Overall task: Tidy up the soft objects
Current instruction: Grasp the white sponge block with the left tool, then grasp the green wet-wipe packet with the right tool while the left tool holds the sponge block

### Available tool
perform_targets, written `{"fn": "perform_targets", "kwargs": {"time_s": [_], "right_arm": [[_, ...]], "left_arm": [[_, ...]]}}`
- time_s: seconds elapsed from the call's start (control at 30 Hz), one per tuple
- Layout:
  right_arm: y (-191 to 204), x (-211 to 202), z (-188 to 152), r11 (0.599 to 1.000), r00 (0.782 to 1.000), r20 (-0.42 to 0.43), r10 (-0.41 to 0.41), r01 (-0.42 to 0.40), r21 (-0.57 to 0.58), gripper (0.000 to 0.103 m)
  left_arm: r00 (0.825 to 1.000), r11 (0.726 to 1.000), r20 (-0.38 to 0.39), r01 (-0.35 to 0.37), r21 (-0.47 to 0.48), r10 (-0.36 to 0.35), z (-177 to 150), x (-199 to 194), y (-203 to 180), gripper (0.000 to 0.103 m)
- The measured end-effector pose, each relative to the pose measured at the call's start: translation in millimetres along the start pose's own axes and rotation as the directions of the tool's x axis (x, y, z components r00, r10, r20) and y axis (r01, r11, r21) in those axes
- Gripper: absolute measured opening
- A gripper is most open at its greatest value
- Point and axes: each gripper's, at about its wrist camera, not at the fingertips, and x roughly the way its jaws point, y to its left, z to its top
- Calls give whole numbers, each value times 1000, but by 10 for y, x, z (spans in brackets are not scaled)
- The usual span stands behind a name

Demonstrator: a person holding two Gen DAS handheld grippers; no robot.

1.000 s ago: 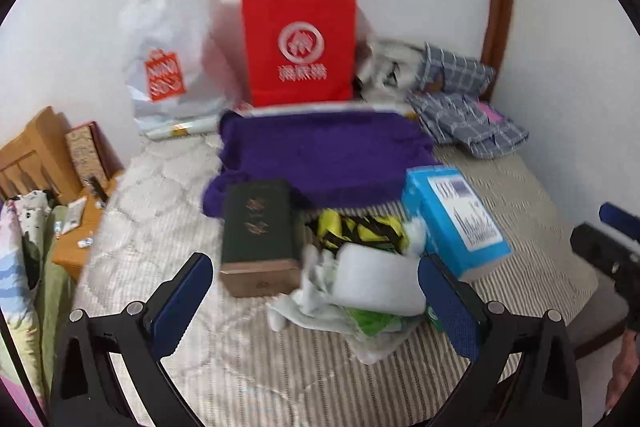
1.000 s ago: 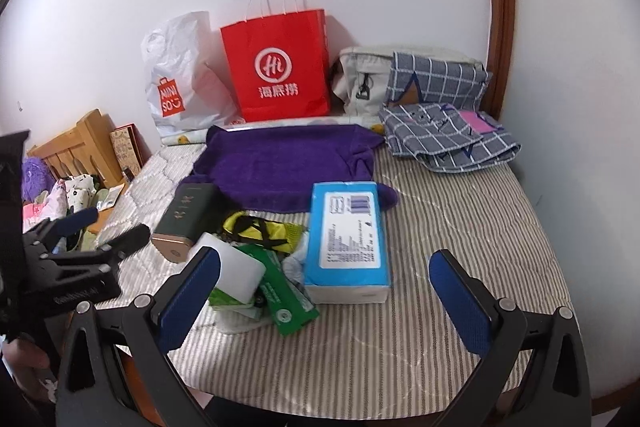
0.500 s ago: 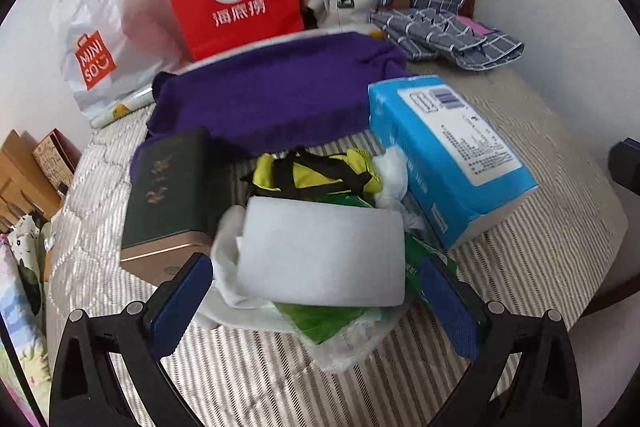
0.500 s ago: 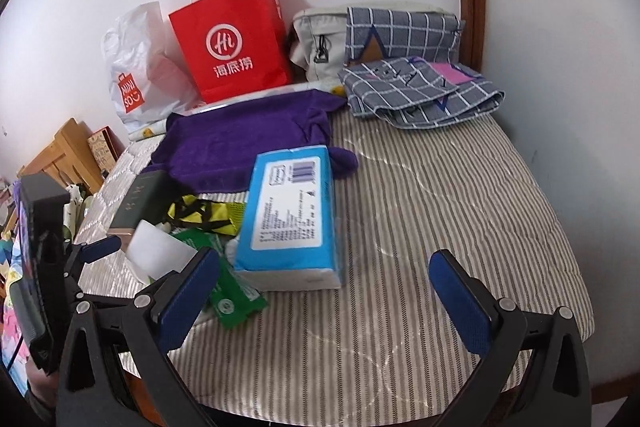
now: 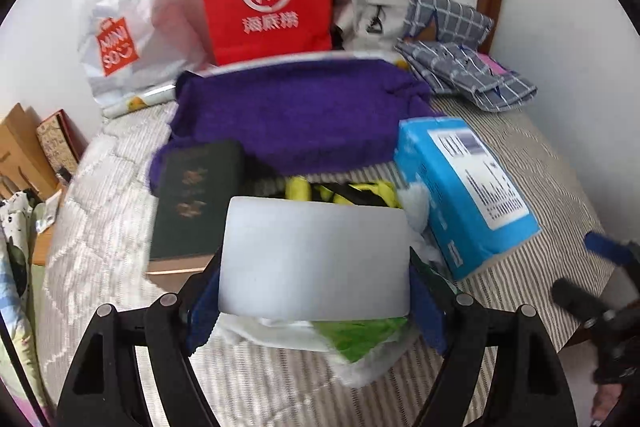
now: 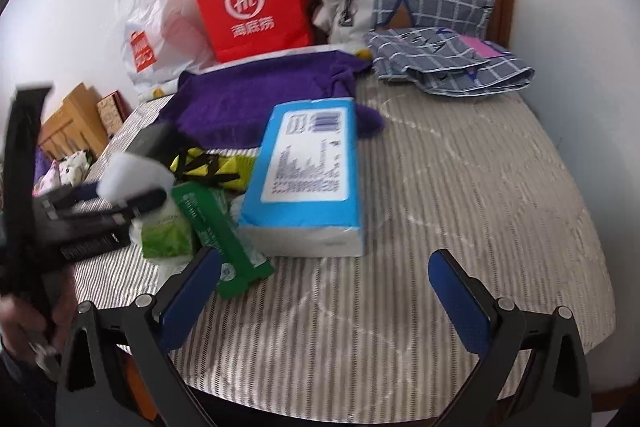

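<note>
Two grippers: left gripper jaws closing on white foam block btwn pads, squeeze gently, centred; right gripper open, empty, nr tissue pack

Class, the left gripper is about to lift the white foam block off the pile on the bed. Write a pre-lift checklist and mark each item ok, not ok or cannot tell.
1. White foam block sits between the left gripper pads: ok.
2. Pads pressing firmly on the block: cannot tell; the jaws are closing and the pad faces are hidden behind it.
3. Block free of the pile: not ok; it rests on the green packet and white plastic.
4. Dark green box clear of the left pad: cannot tell; it lies very close.
5. Right gripper out of the way: ok; open over bare striped bedcover.
</note>
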Motion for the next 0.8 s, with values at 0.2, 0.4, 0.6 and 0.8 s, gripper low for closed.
{"fn": "perform_targets", "kwargs": {"time_s": [0.2,0.4,0.6,0.8], "right_arm": [[271,179,-88,996,997,-26,75,-76,-54,85],[491,573,-193,988,986,-125,109,-122,-94,64],[666,857,-245,985,983,-154,102,-122,-125,60],[774,835,-235,978,988,-135,75,-99,-184,32]], "left_arm": [[997,995,37,-66,-70,69,27,-191,411,80],[996,985,40,-68,-158,75,-33,-249,798,80],[996,978,41,-72,-195,82,-134,-255,1053,81],[998,972,24,-54,-228,61,-212,-179,1221,81]]}}
